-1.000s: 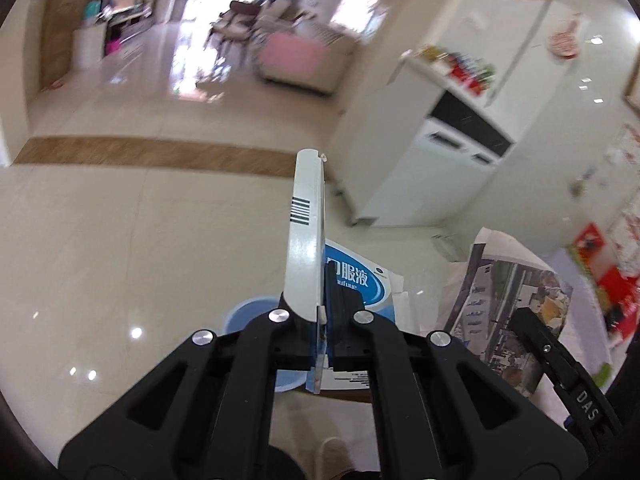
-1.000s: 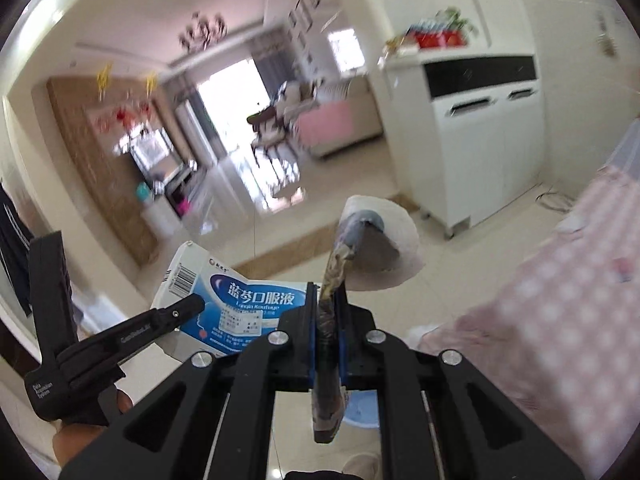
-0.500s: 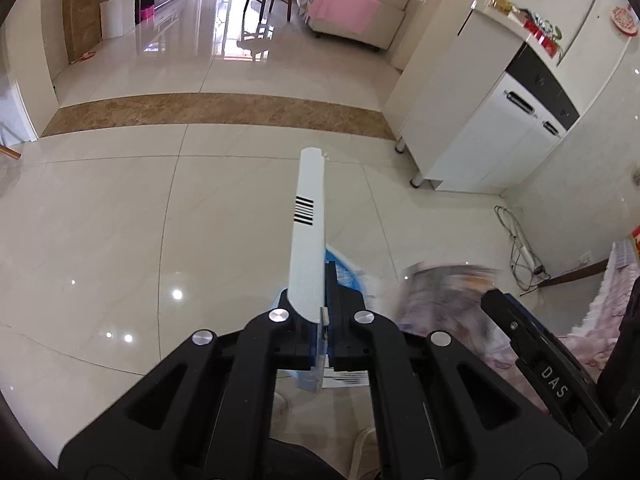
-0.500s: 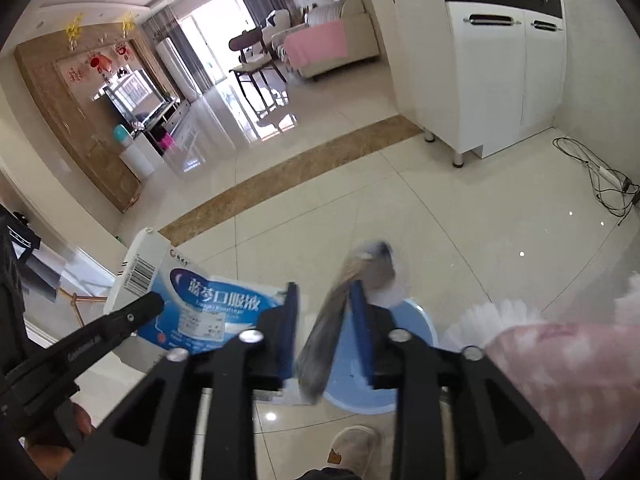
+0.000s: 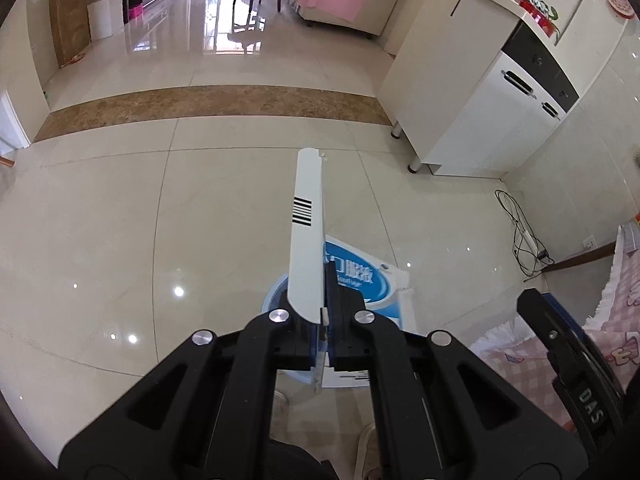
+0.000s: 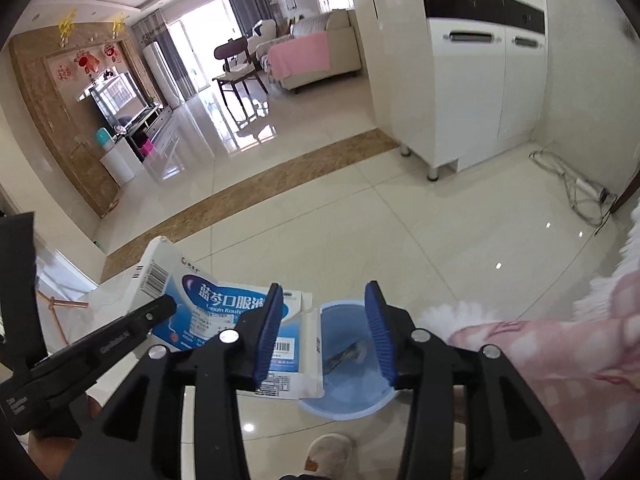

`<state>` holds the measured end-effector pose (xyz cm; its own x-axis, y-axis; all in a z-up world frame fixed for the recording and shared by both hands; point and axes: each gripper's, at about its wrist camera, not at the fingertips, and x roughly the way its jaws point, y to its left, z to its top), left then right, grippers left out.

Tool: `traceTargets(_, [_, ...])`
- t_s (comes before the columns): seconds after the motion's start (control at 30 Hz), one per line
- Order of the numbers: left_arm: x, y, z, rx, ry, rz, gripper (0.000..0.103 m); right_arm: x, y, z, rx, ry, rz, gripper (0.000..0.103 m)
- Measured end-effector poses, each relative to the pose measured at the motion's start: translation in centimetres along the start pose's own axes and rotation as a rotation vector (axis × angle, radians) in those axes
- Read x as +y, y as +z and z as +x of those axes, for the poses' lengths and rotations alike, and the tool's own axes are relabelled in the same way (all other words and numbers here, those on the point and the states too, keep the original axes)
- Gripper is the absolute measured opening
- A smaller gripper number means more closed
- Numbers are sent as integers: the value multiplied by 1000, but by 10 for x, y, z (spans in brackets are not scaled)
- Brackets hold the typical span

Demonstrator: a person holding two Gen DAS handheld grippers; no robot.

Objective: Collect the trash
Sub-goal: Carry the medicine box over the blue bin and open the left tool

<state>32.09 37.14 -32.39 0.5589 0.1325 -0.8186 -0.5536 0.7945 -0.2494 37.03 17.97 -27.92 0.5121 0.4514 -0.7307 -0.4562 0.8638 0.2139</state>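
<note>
My left gripper (image 5: 325, 312) is shut on a flattened white and blue medicine box (image 5: 308, 232), seen edge-on and sticking up past the fingers. The same box (image 6: 224, 312) shows its printed face in the right wrist view, hanging over the left rim of a light blue bin (image 6: 340, 400) on the floor. My right gripper (image 6: 324, 320) hovers above the bin with its jaws opening and nothing between the blue pads (image 6: 268, 328). A crumpled wrapper (image 6: 348, 356) lies inside the bin. In the left wrist view the bin (image 5: 276, 296) is mostly hidden behind the box.
A white cabinet (image 6: 480, 92) on short legs stands at the right, with a tangle of cable (image 6: 580, 192) on the floor beside it. A pink checked cloth (image 6: 568, 360) hangs at the right edge. A slipper (image 6: 332, 452) is just below the bin.
Both grippers have come down toward the floor and the bin. The right jaws have parted and the crumpled wrapper has dropped from them into the bin. The left still grips the box.
</note>
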Motion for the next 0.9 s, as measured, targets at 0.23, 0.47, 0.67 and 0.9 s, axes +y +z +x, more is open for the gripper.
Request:
traceTargets(0.23, [-19,4,-6,-9,-29,26,4,5,0,-23,-72,-47,-39,44])
traceTargets(0.47, [-39,7,-27,-68,-25,59,76,1,4,-43,-125,-64,-35,46])
traceTargets(0.67, [-51,1,-56,-80,-49,88,76,-7,5,-74,-162,-65,-11,46])
traceTargets(0.9, [-68,-13,-122,-154,-103,130,76,-12,0,-142,-255,-70,12,50])
